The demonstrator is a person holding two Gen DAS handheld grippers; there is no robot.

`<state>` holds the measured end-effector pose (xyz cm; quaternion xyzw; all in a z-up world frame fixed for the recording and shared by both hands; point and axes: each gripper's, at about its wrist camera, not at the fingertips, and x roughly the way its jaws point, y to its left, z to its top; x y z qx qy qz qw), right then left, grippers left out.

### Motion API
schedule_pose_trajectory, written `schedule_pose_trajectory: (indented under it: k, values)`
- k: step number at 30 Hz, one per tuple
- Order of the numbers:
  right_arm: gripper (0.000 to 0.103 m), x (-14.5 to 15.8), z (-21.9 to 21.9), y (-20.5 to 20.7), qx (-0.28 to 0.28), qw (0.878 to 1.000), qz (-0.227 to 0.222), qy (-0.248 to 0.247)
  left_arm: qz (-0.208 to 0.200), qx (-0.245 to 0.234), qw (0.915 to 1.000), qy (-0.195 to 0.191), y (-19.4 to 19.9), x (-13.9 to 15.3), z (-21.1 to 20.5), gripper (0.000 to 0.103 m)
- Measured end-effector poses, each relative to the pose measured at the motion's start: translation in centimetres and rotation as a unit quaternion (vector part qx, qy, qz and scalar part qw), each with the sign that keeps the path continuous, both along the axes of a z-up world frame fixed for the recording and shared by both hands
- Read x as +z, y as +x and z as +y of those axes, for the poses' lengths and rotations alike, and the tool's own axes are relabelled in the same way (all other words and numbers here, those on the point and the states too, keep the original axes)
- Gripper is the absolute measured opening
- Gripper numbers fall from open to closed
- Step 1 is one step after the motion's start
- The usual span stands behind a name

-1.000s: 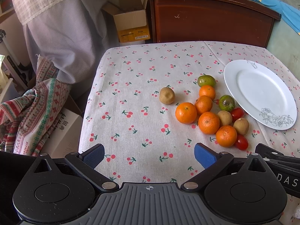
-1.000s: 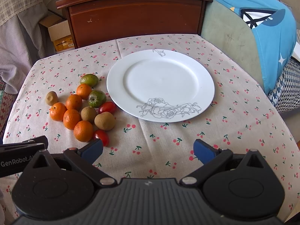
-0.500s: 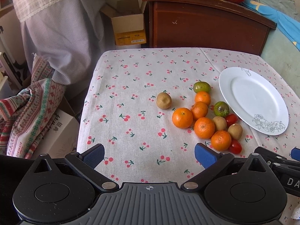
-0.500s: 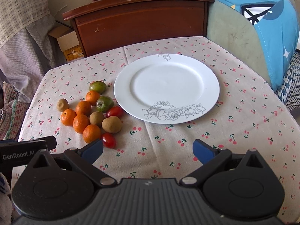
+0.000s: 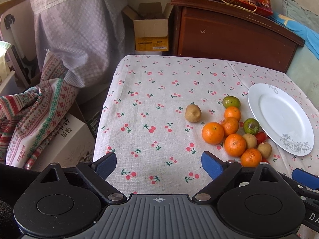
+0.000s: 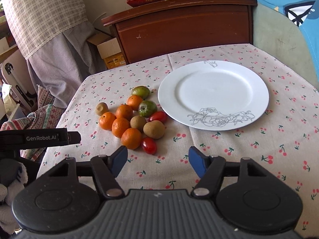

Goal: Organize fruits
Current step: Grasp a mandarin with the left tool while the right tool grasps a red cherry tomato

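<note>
Both the left gripper (image 5: pixel 159 164) and right gripper (image 6: pixel 158 160) have just been closing, jaws released and empty, above the cherry-print table (image 6: pixel 229 145) below the round white plate (image 6: pixel 213 93).

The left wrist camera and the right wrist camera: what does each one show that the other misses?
Only the left wrist view shows the white box with printed characters on the floor, beside the striped cloth.

Only the right wrist view shows the whole white plate, the blue bedding, and both cherry tomatoes unhidden, like the nearest cherry tomato.

Both show the cherry-print tablecloth, the oranges, kiwis, the wooden headboard and cardboard box. Each hand-held gripper, left and right, has been closing, nothing between its fingers.
</note>
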<state>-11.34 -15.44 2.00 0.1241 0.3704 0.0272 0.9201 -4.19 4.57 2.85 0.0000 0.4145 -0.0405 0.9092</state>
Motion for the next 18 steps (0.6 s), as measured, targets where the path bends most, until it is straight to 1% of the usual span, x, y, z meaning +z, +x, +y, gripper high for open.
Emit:
schedule_pose_trajectory:
  k: [3,5,8,9,11,18]
  values:
    - [0.053,-0.3,0.6,0.2,0.018,1.000,-0.014,-0.010,-0.005,-0.013,0.9998,-0.015,0.1,-0.1,-0.2,0.083]
    - [0.048,-0.6,0.9,0.4,0.024,0.999,-0.016,-0.017,-0.008,-0.024,0.9994,-0.025,0.1,-0.3,-0.5,0.073]
    - [0.040,-1.1,1.1,0.6,0.027,0.999,-0.015,-0.020,-0.014,-0.033,0.9990,-0.027,0.3,-0.5,-1.0,0.069]
    - [0.037,-1.2,1.1,0.7,0.027,0.999,-0.015,-0.021,-0.015,-0.035,0.9988,-0.030,0.3,-0.5,-1.1,0.068]
    - [0.035,-1.4,1.0,0.8,0.025,0.999,-0.016,-0.024,-0.018,-0.043,0.9981,-0.041,0.6,-0.7,-1.3,0.067]
    - [0.027,-1.9,0.9,1.1,0.027,0.999,-0.015,-0.020,-0.030,-0.068,0.9962,-0.046,1.5,-1.3,-2.5,0.066]
